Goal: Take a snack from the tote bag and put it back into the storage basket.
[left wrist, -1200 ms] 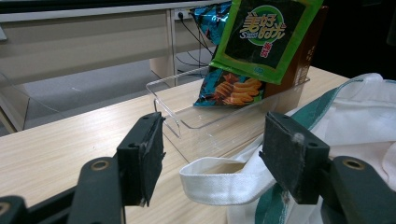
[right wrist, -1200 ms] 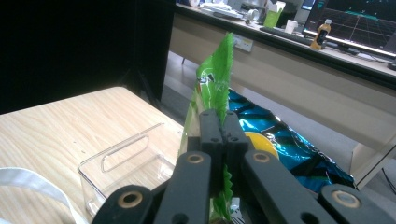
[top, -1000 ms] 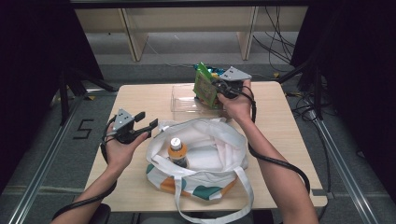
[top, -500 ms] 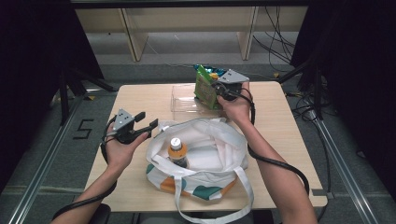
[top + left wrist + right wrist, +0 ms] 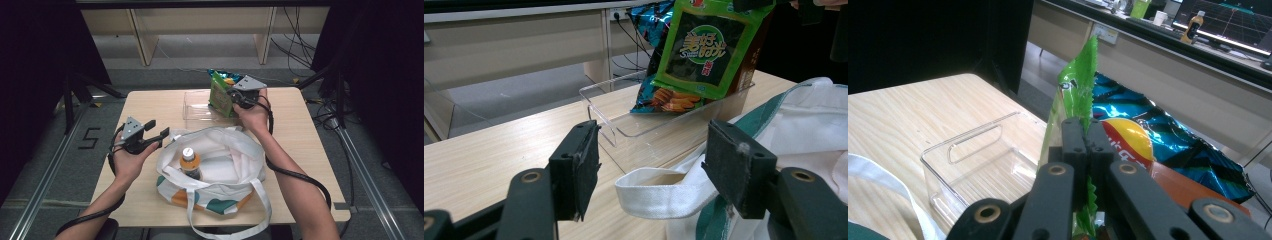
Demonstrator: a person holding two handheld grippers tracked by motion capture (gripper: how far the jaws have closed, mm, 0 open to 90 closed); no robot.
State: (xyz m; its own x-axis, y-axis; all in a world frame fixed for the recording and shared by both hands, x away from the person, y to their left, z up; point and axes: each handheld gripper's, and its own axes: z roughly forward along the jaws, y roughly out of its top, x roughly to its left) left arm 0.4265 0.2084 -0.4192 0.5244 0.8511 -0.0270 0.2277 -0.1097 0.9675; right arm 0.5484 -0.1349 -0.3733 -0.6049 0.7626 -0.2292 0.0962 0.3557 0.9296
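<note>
The table [image 5: 305,150] leaves bare wood left of the white tote bag [image 5: 220,165]; behind the bag sits the clear bin [image 5: 197,107]; above its right end the right gripper [image 5: 234,97] clamps the green snack packet [image 5: 220,95]; the left gripper [image 5: 157,131], jaws apart, sits at the bag's left rim.

We work with bare forearms, no sleeves reaching the wrists, and a black cable trails back along each arm. Our left gripper [image 5: 159,134] and right gripper [image 5: 233,96] are black, each topped by a grey three-cornered plate. Their jaws carry brass-ringed pivot holes and flat, dark, roughened pads [image 5: 735,165].
</note>
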